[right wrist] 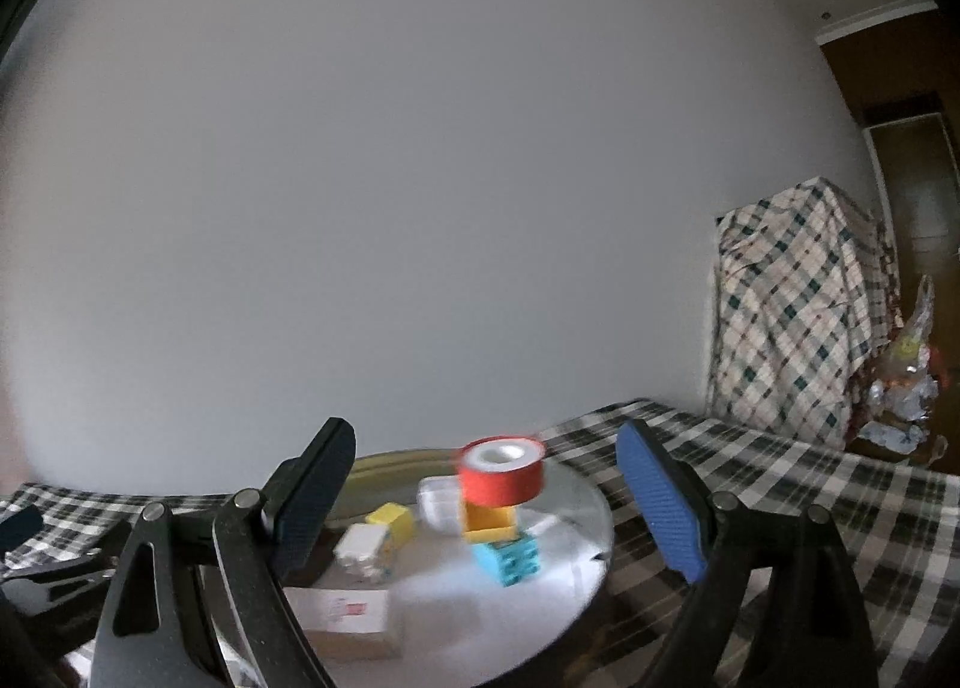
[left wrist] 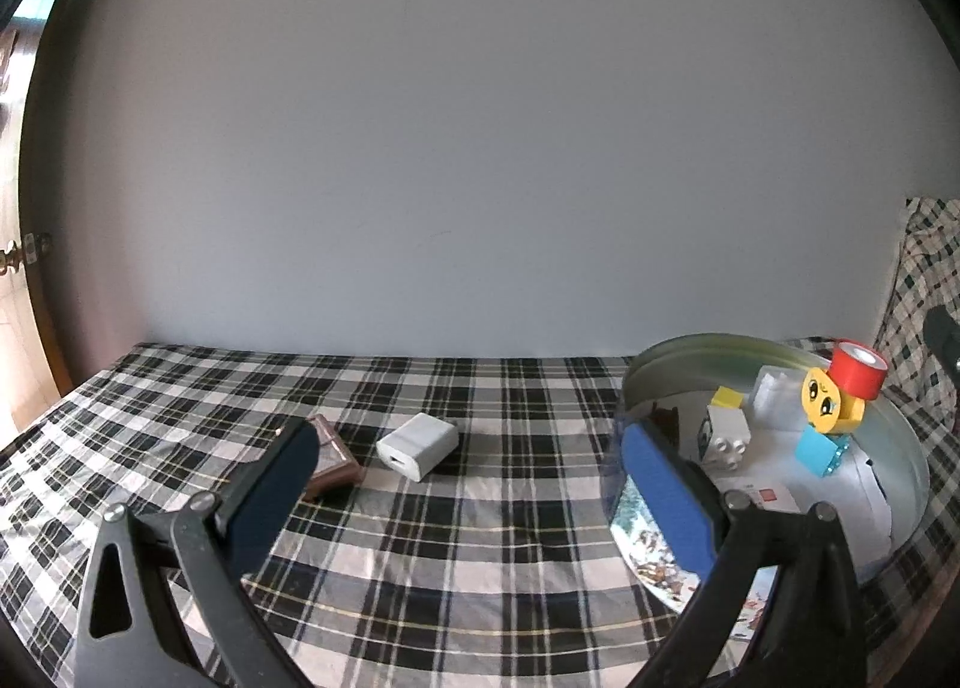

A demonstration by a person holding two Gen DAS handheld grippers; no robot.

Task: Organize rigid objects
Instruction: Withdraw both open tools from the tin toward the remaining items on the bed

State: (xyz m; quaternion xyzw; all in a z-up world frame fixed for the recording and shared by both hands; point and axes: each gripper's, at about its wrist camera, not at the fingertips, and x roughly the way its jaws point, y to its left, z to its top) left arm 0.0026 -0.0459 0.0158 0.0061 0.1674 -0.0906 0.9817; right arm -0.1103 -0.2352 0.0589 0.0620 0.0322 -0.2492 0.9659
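In the left wrist view, the white charger (left wrist: 418,445) lies on the checked surface (left wrist: 480,508) ahead of the left gripper (left wrist: 474,499), whose fingers stand wide and empty; it looks rigid, light and smooth, best gripped across its flat sides, while in the right wrist view the right gripper (right wrist: 492,499), equally wide and empty, faces the round tin (right wrist: 591,514).

You're working over a table (left wrist: 420,538) that's wearing a black-and-white plaid cloth, running back to a plain wall. Directly on the cloth: a white charger (left wrist: 418,446) is lying near the middle, a small brown box (left wrist: 332,460) is sitting just beside it on the left, close but apart. A round metal tin (left wrist: 900,448) is sitting at the right end, and its lid (left wrist: 654,562) is leaning against its near wall. The right wrist view is showing the same tin (right wrist: 591,514), blurred.
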